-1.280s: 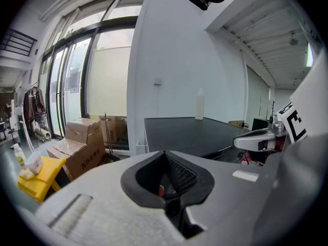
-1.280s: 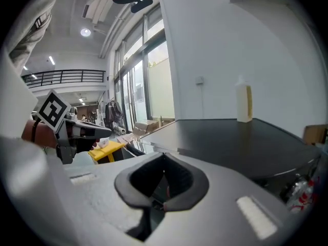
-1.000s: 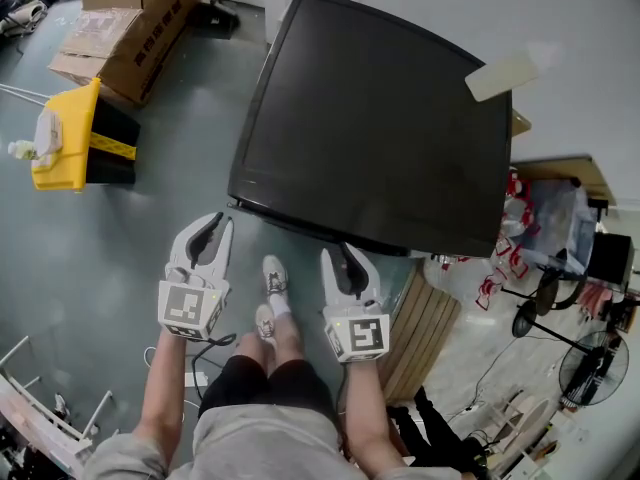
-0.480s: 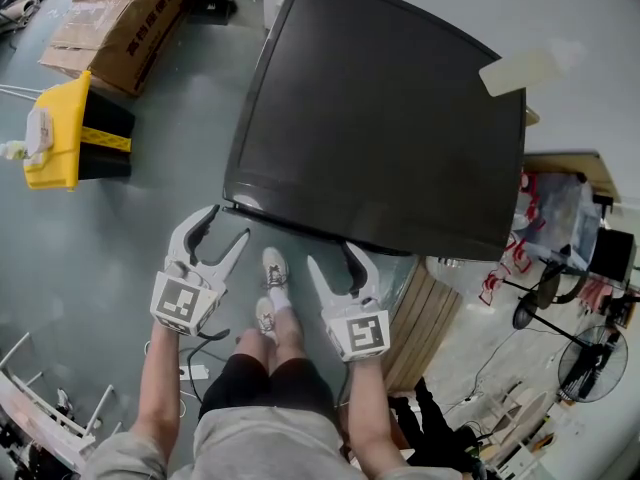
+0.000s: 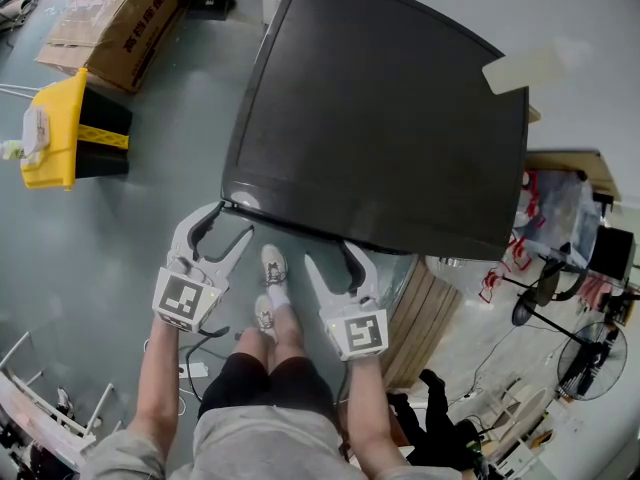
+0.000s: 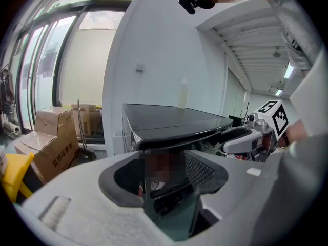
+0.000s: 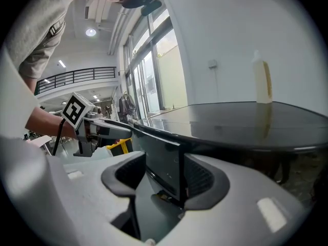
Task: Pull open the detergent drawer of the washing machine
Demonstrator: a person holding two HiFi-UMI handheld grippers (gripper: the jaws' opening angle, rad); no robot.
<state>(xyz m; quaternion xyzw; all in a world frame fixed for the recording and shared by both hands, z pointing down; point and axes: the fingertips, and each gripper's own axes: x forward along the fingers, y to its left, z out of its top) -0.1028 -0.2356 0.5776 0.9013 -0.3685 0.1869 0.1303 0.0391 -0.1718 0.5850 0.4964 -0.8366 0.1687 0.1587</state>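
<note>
The washing machine point(image 5: 380, 118) has a glossy black top and fills the middle of the head view. Its front face is hidden from above, so I cannot make out the detergent drawer. My left gripper point(image 5: 225, 223) hangs open at the machine's front left corner. My right gripper point(image 5: 330, 258) hangs open just before the front edge, further right. In the left gripper view the machine's corner point(image 6: 174, 119) shows between the spread jaws of the left gripper point(image 6: 164, 173). In the right gripper view the dark front panel point(image 7: 161, 163) stands beyond the right gripper point(image 7: 164, 176). Neither gripper holds anything.
A pale bottle point(image 5: 522, 71) stands on the machine's far right corner. A yellow bin point(image 5: 55, 133) and cardboard boxes point(image 5: 110, 13) are on the floor at left. Wooden slats point(image 5: 425, 323) lean at the machine's right. The person's feet point(image 5: 270, 288) are between the grippers.
Both grippers went from nearly shut to wide open. Both sank a little toward the machine's front edge.
</note>
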